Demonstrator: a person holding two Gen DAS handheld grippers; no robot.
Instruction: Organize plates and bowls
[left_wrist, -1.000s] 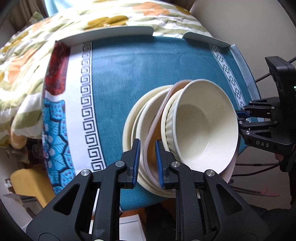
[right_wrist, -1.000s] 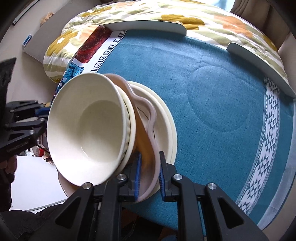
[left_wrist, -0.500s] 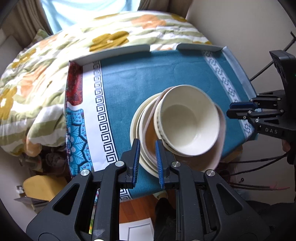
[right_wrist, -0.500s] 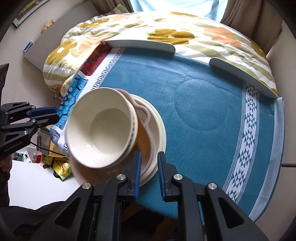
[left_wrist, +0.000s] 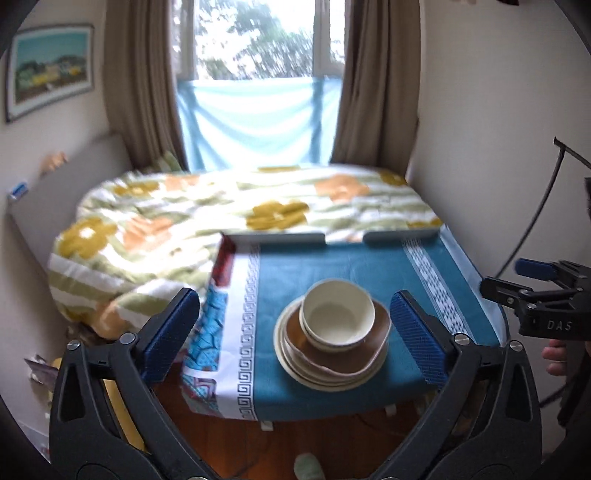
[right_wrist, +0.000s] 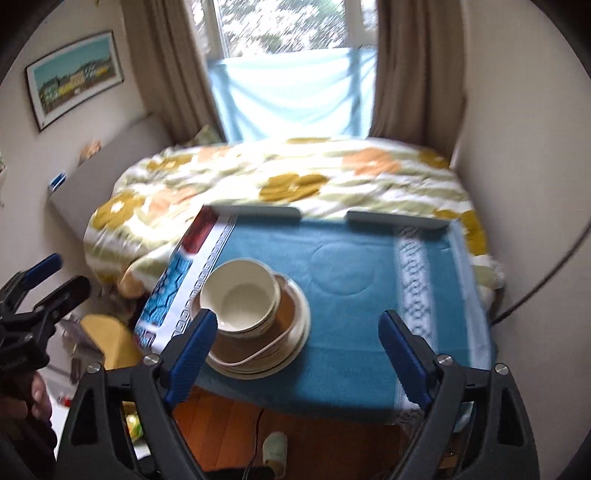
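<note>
The left gripper (left_wrist: 293, 325) has its blue pads (left_wrist: 171, 334) spread wide, the jaws having just been opening, and nothing sits between them; the stack shows in the gap only because it lies on the table farther off. The right gripper (right_wrist: 299, 354) is likewise apart, its jaws having just been opening, its pads (right_wrist: 192, 350) clear of the crockery. The stack (left_wrist: 332, 341) stands near the front edge of the table (left_wrist: 332, 266), on a teal cloth (right_wrist: 351, 266) with a white key-pattern border. On top is a cream bowl (left_wrist: 338, 315), round and deep, apparently nested in a second ribbed one, though blur makes that hard to confirm. Beneath it sits a brown dish (left_wrist: 306, 341) with a pale, wavy rim, and under that several cream plates (left_wrist: 295, 365), set slightly off centre from one another. Behind the table lies a flowered quilt (left_wrist: 229, 221), then a window (left_wrist: 255, 40) between brown curtains (left_wrist: 140, 81).
</note>
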